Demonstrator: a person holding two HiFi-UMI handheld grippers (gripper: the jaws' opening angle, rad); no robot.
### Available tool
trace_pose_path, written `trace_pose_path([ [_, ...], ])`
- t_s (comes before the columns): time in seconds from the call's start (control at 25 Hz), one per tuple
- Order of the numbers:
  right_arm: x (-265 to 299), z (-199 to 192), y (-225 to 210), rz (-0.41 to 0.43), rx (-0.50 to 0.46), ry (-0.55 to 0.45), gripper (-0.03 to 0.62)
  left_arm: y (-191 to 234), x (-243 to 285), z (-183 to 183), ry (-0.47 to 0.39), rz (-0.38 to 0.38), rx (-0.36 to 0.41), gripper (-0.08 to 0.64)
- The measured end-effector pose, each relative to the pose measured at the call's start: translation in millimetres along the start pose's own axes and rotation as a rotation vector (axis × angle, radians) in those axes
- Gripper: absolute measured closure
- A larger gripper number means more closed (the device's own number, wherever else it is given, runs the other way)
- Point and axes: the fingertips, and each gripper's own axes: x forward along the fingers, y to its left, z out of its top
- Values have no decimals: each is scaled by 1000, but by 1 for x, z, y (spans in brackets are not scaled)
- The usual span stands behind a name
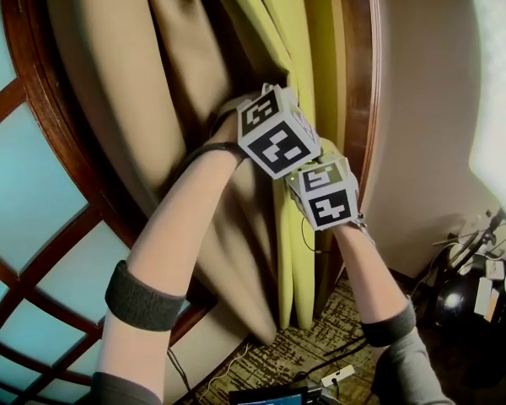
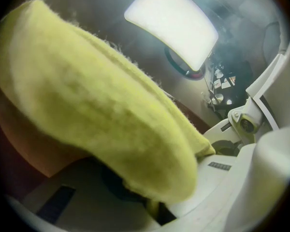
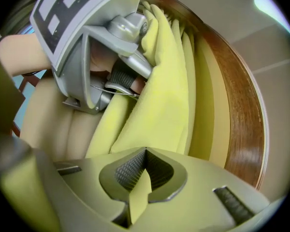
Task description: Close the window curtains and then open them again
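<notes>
- Left gripper [image 2: 155, 210] jaws pinch a fold of the yellow curtain [image 2: 101, 115].
- Right gripper [image 3: 138, 194] jaws pinch the yellow curtain too, near the wooden window frame [image 3: 242, 120].

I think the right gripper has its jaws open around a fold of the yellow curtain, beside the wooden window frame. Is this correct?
Not quite. The right gripper is not open: its jaws are shut on a fold of the yellow curtain, pinching it between them, beside the wooden window frame. The right gripper view shows this.
</notes>
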Motion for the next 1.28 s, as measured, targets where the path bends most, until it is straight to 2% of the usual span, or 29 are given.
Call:
trace_pose_path([
  [0.28,-26,-3,40,-3,43,-12,589,-13,-43,-23,17,73,-34,540],
  [0.44,-54,-4,64,-32,59,15,589,-34,-84,-40,48,102,-19,467],
  [0.6,-85,3,98,-64,31,33,589,-51,-141,-56,53,155,-49,396],
  [0.84,-145,4,158,-79,58,53,589,-81,-243,-87,80,229,-119,277],
  [1.04,-208,3,207,-89,57,50,588,-112,-334,-106,78,320,-171,267],
  [1.16,-246,-6,238,-81,57,59,588,-142,-375,-116,84,326,-185,267],
  [1.28,-281,-26,271,-51,69,90,588,-179,-409,-127,105,298,-190,267],
])
